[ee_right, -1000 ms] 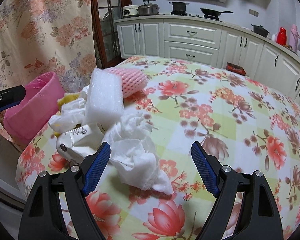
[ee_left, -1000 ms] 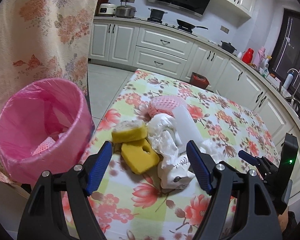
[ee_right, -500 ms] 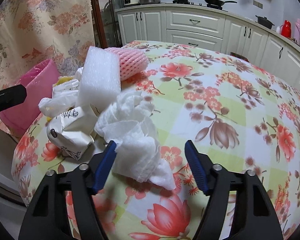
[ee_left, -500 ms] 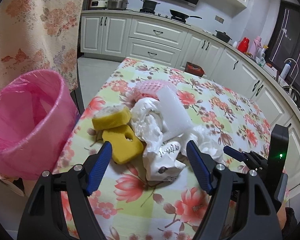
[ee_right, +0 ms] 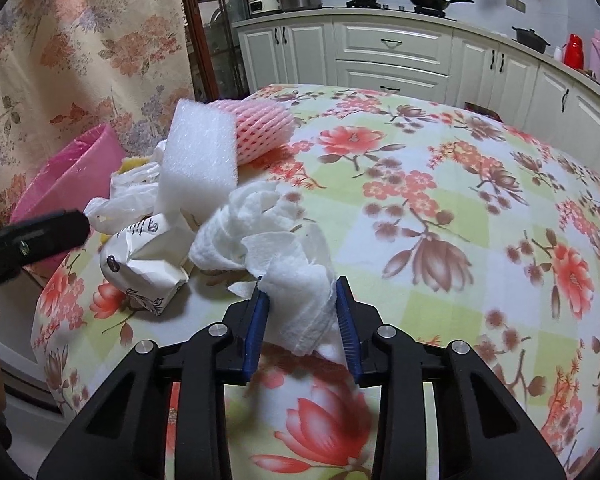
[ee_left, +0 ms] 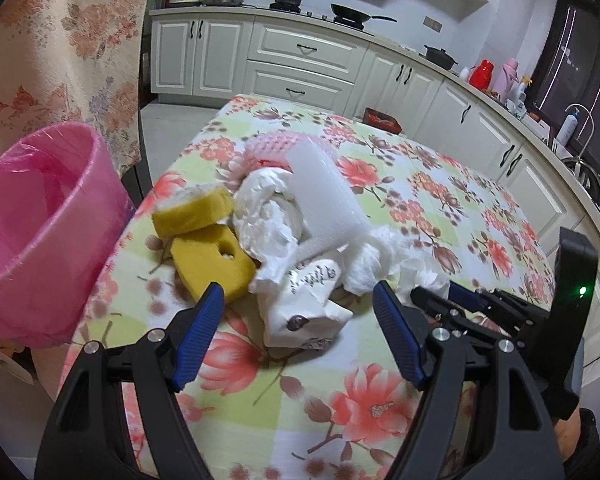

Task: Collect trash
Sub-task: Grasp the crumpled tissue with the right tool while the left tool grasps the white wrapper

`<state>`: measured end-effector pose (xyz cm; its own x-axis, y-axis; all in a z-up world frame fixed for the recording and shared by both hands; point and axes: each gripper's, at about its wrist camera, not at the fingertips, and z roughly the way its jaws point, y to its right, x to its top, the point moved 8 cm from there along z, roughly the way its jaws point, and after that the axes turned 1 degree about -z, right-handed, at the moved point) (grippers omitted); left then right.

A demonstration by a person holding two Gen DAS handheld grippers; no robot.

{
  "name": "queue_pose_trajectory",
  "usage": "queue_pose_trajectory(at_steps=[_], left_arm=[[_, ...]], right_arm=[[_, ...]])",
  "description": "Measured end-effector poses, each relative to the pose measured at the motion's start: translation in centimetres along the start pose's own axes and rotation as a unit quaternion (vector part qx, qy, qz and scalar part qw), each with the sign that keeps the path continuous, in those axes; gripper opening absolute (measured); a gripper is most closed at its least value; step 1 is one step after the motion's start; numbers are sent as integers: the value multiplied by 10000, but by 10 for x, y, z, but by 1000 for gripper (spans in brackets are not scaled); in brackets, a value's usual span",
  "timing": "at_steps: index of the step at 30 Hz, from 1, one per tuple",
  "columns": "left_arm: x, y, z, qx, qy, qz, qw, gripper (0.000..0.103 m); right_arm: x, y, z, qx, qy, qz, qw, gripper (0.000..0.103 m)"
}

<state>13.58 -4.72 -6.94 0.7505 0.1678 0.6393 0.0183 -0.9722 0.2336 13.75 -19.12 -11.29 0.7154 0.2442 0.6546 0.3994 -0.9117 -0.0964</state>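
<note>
1. Table, floral cloth, fills both views. The trash pile sits at its corner nearest the pink bin.
2. The bin stands off the table edge, beside the curtain. The left wrist view shows its open mouth and pink liner; the right wrist view shows only a sliver of it, behind the left gripper's black finger.
3. White foam block leans on the pink foam net; a crumpled white plastic bag lies against both.
4. Two yellow sponges are plain only in the left wrist view; in the right wrist view the pile hides almost all of them.
5. Printed white paper wrapper lies just ahead of the left gripper, whose jaws stand apart, gripping nothing.
6. Right gripper: jaws closing, both blue pads pressed onto the crumpled paper towel, which rests on the cloth touching the wrapper.
7. In the left wrist view the right gripper's tips are partly hidden behind the left gripper's finger.
</note>
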Motion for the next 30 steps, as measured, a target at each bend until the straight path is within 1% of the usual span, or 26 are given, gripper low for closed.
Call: queue_pose_trajectory(at_steps=[10, 15, 16, 18, 20, 21, 26, 30], left_arm=[[-12, 6, 27, 57, -284, -88, 9995, 74], [-10, 4, 40, 92, -395, -346, 9986, 72], [-11, 4, 42, 98, -420, -373, 9984, 64], [-12, 2, 48, 148, -478, -417, 9979, 55], [-13, 0, 52, 188, -541, -460, 9973, 50], [-15, -1, 54, 213, -573, -442, 9972, 45], [-16, 3, 51, 150, -572, -299, 9978, 45], [-14, 9, 42, -11, -498, -237, 9985, 45]], right_arm=[[8, 19, -21, -104, 231, 131, 9996, 33], [12, 22, -29, -152, 326, 132, 9993, 33], [13, 23, -30, -161, 341, 128, 9992, 33], [14, 24, -32, -169, 361, 134, 9991, 33], [15, 26, -33, -174, 375, 148, 9990, 33], [15, 27, -33, -177, 381, 155, 9990, 33], [15, 30, -35, -204, 399, 196, 9988, 33], [18, 30, -37, -222, 432, 193, 9986, 33]])
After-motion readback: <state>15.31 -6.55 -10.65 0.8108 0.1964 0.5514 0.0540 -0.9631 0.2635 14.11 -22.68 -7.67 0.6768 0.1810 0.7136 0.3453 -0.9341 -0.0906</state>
